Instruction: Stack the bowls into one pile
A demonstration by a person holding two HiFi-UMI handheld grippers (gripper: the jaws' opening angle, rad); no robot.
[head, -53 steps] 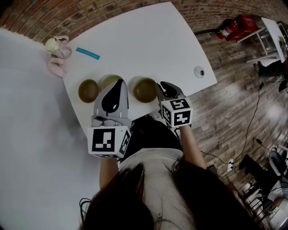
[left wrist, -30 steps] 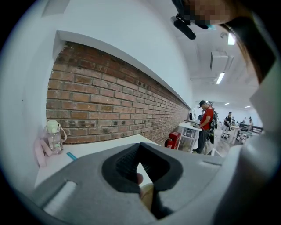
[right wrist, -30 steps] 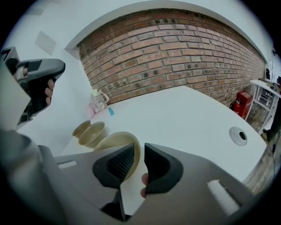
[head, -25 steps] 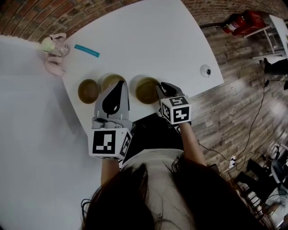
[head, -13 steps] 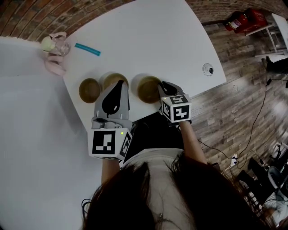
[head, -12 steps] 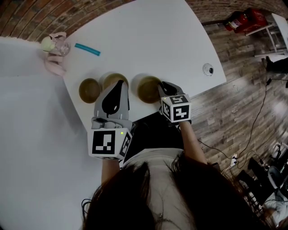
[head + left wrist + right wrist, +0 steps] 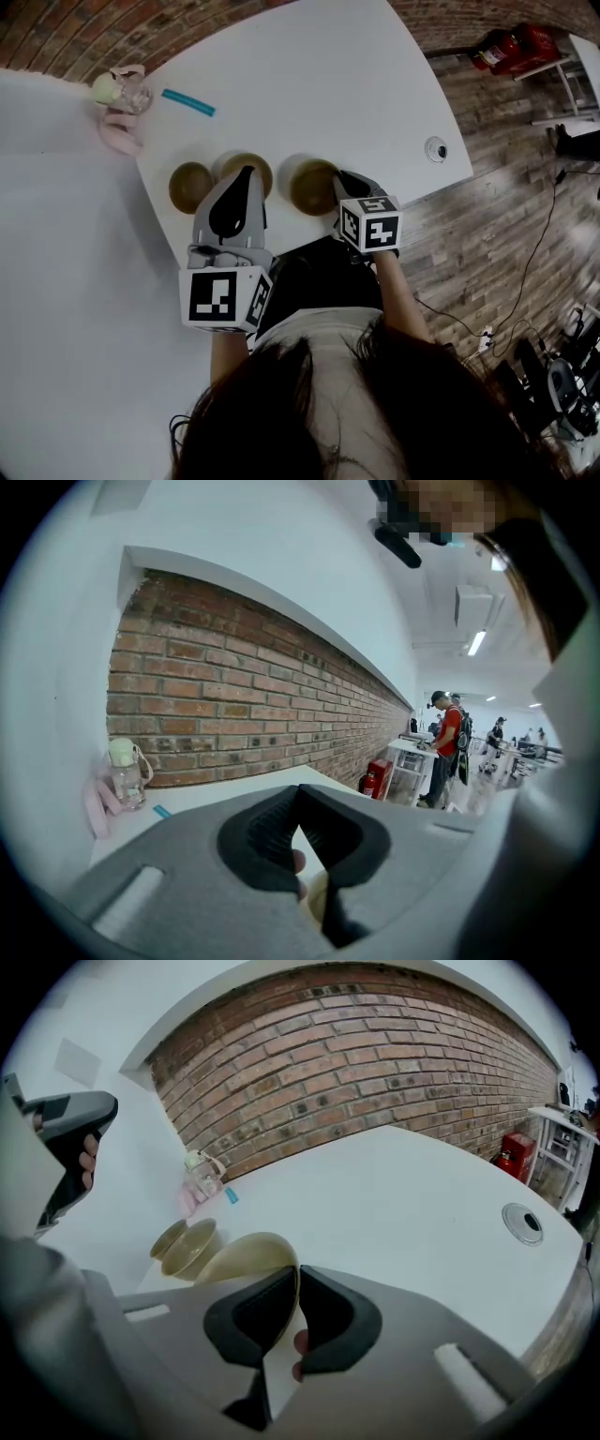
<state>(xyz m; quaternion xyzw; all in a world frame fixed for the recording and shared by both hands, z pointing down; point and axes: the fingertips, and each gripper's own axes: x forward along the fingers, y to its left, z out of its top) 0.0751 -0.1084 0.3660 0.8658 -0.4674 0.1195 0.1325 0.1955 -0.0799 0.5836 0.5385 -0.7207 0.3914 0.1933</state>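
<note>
1. The right tongs point(image 7: 340, 180) were clamped on the near rim of the right-hand bowl point(image 7: 311, 186). The right gripper view showed the bowl wall pinched between both pads.
2. About two seconds earlier these tongs had stood apart just beside that rim. The grasp step was therefore judged complete and the bowl ready for lifting. Whether the bowl had left the surface point(image 7: 328, 84) could not be determined.
3. The left tongs point(image 7: 246, 172) were held together on nothing, raised above the middle bowl point(image 7: 201, 1246), and had not changed position.
4. The left-hand bowl point(image 7: 190, 187) stood just beside the middle bowl. All three bowls were separate, so no stacking had been done.
5. Farther back lay a blue stick point(image 7: 188, 101) and a clear bottle point(image 7: 120, 92). A cable port point(image 7: 436, 148) sat near the right edge.
</note>
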